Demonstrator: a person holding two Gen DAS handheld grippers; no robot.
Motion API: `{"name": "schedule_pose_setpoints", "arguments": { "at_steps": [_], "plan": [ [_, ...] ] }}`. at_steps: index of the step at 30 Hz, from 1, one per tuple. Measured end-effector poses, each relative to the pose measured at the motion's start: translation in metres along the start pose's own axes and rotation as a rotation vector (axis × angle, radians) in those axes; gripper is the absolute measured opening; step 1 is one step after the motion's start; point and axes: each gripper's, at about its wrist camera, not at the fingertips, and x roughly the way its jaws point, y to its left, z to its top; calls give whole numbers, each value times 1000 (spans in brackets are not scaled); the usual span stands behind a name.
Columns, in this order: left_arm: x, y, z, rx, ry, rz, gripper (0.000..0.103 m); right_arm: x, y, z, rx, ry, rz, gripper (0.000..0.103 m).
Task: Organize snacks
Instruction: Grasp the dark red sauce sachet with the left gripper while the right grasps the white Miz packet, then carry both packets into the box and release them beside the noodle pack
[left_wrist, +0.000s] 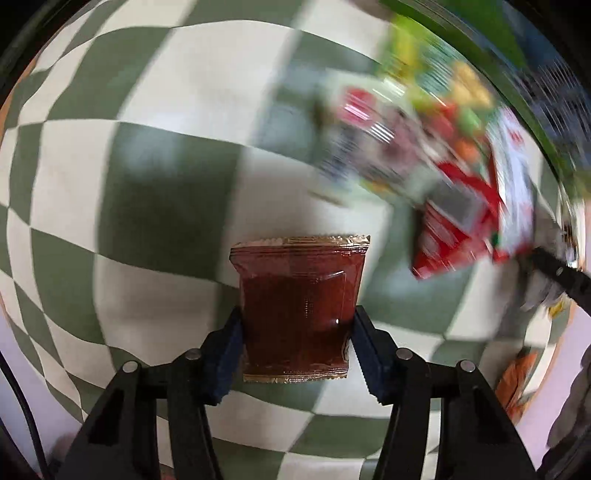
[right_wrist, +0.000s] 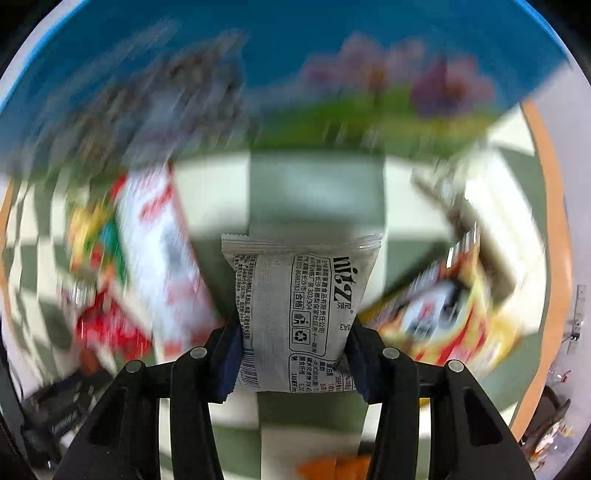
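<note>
In the left wrist view a dark red packet with gold sealed ends (left_wrist: 297, 306) sits between the blue pads of my left gripper (left_wrist: 297, 328), which is shut on it above the green and white checked cloth (left_wrist: 166, 184). In the right wrist view a grey-white snack packet with black print (right_wrist: 301, 314) is pinched at both edges by my right gripper (right_wrist: 295, 332), shut on it. Both grippers point down at the table.
A blurred heap of red, green and white snack packets (left_wrist: 443, 177) lies to the upper right in the left wrist view. In the right wrist view, a white and red packet (right_wrist: 162, 258) lies left, a yellow and red one (right_wrist: 443, 314) right, a blue box wall (right_wrist: 295, 55) behind.
</note>
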Motion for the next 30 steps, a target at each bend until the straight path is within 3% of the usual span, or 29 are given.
{"name": "schedule_pose_setpoints", "arguments": {
  "at_steps": [5,12,14,16,19,24,30],
  "plan": [
    [13,-42,-20,106,19,4,54,15,9,-47,-41,100,48,51],
    [26,-64,-18,132,48,18,60,27,7,-56,-17,124,71,59],
    [23,-56,-10,108,38,11,54,27,7,-57,-15,122,65,58],
    [16,-34,-7,103,20,6,53,24,10,-58,-27,111,50,51],
    [3,-22,-7,110,-3,7,53,15,18,-59,-35,82,53,48],
    [-52,-38,-8,167,-71,-41,53,-30,20,-48,-40,13,128,47],
    [-150,-70,19,250,-217,-142,53,-128,15,-21,-54,-138,249,47]
  ]
}}
